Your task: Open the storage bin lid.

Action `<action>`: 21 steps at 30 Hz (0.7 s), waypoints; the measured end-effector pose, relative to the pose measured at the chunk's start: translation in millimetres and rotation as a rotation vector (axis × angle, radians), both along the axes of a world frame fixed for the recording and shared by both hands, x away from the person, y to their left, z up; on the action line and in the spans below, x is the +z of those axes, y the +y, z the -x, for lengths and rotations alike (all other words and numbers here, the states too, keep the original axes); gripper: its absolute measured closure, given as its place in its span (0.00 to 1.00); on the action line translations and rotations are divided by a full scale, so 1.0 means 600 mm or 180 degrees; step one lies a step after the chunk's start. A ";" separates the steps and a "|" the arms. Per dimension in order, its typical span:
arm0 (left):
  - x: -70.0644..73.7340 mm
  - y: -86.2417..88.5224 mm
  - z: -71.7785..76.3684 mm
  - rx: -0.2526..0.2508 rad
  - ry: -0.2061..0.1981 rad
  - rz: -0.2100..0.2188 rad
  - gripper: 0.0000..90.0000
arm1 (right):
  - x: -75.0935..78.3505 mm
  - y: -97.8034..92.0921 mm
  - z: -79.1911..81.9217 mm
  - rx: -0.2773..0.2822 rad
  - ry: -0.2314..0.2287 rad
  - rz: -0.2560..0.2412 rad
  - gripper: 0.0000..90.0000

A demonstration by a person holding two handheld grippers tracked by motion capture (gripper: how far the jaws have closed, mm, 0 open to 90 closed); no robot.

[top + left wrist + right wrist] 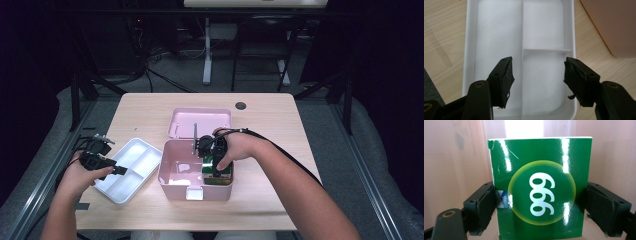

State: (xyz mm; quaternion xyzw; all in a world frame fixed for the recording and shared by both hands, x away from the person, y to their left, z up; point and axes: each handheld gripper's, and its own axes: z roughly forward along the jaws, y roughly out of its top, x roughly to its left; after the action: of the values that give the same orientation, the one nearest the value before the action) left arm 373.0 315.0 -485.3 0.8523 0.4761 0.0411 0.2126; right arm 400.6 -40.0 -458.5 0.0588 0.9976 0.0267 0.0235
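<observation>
- Gripping a green box [540,195] inside the pink bin [172,176], the right gripper [218,161] has its fingers [482,206] closed on the box's sides.
- Left gripper [539,77], left of the bin, hovers with fingers [504,77] spread wide, empty, over a white tray [470,50].

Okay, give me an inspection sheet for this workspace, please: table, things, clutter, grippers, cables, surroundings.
Surface: light wooden table, round grommet hole near its far edge.
Job's things: pink box open, its lid lying behind it; green carton marked 999 inside the box; white divided tray left of the box, compartments bare.
Clutter: nothing seen.
Grippers: left gripper open above the tray; right gripper inside the box, its jaws on either side of the carton, touching its sides.
Cables: a black cable trails along the right forearm.
Surroundings: dark room, desk legs and floor cables beyond the table.
</observation>
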 end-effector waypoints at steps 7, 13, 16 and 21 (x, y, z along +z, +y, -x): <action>-0.003 -0.001 -0.001 -0.0004 0.0015 -0.0013 0.44 | -0.008 0.003 -0.002 0.0026 -0.0009 0.0035 0.16; -0.002 -0.003 0.000 0.0000 0.0007 -0.0013 0.44 | 0.009 0.002 -0.005 -0.0034 -0.0096 -0.0055 0.16; -0.002 -0.004 0.000 -0.0009 0.0002 -0.0018 0.44 | 0.012 0.000 -0.002 -0.0018 -0.0079 -0.0014 0.16; -0.001 -0.005 0.000 -0.0027 0.0006 -0.0032 0.44 | 0.024 -0.005 0.003 -0.0044 -0.0050 -0.0029 0.16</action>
State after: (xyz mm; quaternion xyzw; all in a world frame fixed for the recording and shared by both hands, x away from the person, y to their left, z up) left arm 372.8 312.0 -486.0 0.8554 0.4725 0.0419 0.2080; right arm 398.9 -42.9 -444.3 0.0657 0.9969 0.0316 0.0313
